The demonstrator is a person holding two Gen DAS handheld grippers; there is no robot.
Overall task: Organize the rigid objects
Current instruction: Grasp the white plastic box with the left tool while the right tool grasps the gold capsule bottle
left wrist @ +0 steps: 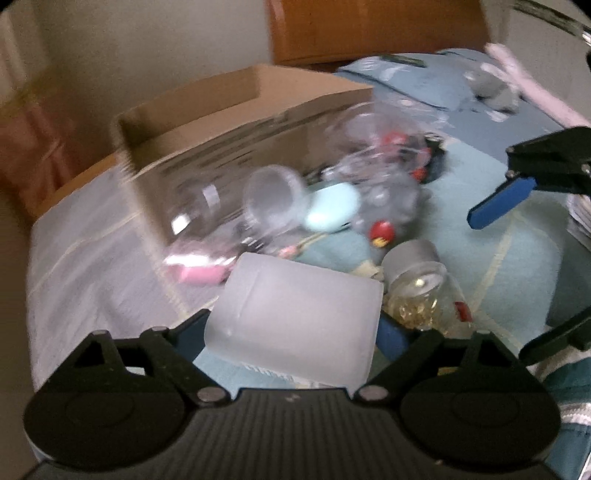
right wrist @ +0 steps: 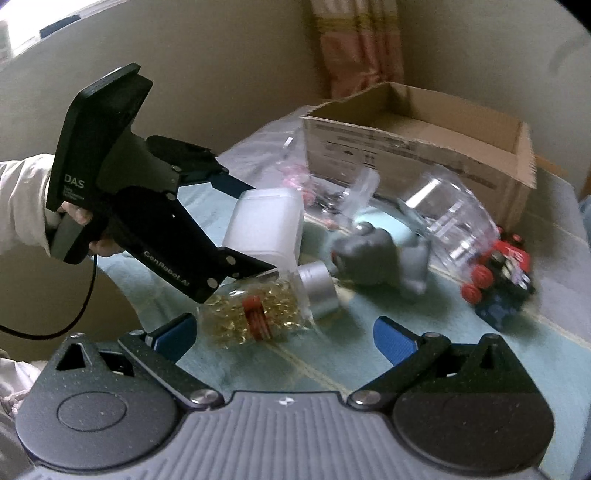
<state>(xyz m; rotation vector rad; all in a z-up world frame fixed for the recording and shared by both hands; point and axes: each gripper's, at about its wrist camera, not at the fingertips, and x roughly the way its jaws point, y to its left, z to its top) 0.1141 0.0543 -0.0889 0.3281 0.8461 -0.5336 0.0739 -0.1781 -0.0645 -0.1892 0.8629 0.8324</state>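
Left wrist view: the left gripper [left wrist: 291, 334] has its jaws around the white tub [left wrist: 295, 317], touching both sides. The right gripper [right wrist: 284, 338] is wide apart, holding nothing. Beside the tub lies a jar [right wrist: 258, 310]; the box [right wrist: 417, 155] sits behind.

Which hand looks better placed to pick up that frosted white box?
The left gripper: the frosted white box already sits between its fingers. The right gripper is open over bare cloth.

Backdrop: striped curtain [right wrist: 354, 44] hung in corner | beige wall [right wrist: 229, 74] | wooden board [left wrist: 376, 29] stood behind | pale-blue cloth [right wrist: 332, 354] covered worktop
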